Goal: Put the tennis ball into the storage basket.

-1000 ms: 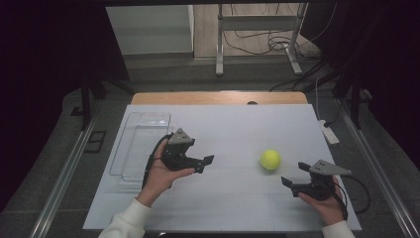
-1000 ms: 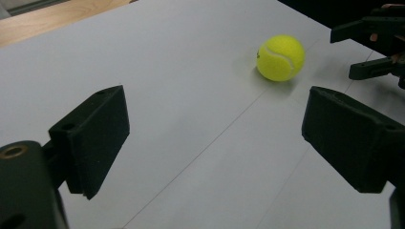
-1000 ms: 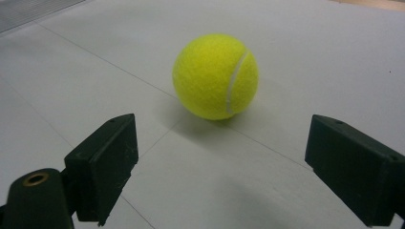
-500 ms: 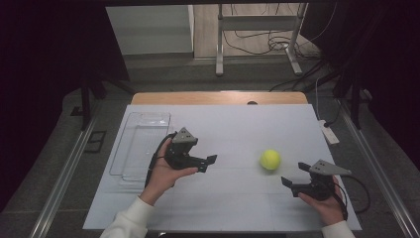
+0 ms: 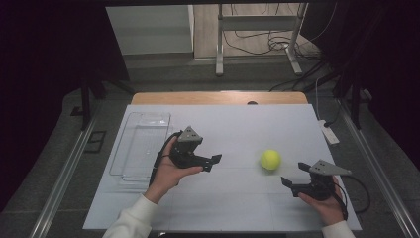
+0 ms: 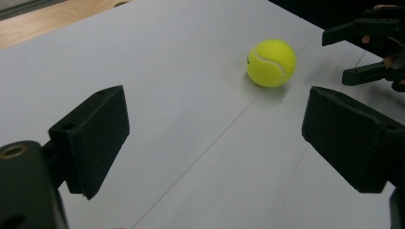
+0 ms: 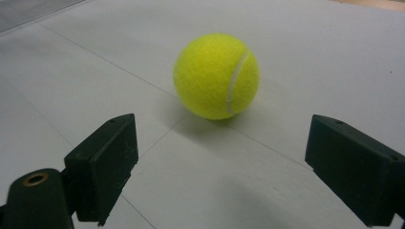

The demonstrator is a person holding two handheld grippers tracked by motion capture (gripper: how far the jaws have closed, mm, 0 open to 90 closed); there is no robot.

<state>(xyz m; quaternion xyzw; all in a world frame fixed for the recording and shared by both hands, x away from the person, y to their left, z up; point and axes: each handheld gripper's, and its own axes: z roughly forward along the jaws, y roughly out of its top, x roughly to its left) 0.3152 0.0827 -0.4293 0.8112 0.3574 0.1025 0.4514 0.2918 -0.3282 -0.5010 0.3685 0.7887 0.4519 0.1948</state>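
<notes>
A yellow tennis ball (image 5: 270,159) rests on the white table, right of centre. My left gripper (image 5: 214,161) hovers left of it, jaws open and pointing at the ball (image 6: 271,62), a hand's width away, nothing between them. My right gripper (image 5: 293,176) sits low at the ball's near right, open, its jaws aimed at the ball (image 7: 216,76), which lies just ahead of the tips. In the left gripper view the right gripper (image 6: 351,55) shows beyond the ball.
A clear plastic tray (image 5: 141,144) lies on the table's left side, just behind my left hand. The wooden table edge (image 5: 218,97) runs along the back. A white remote-like object (image 5: 329,133) lies off the right edge.
My left gripper has shifted a little to the right, toward the ball. The right gripper and the ball have stayed put.
</notes>
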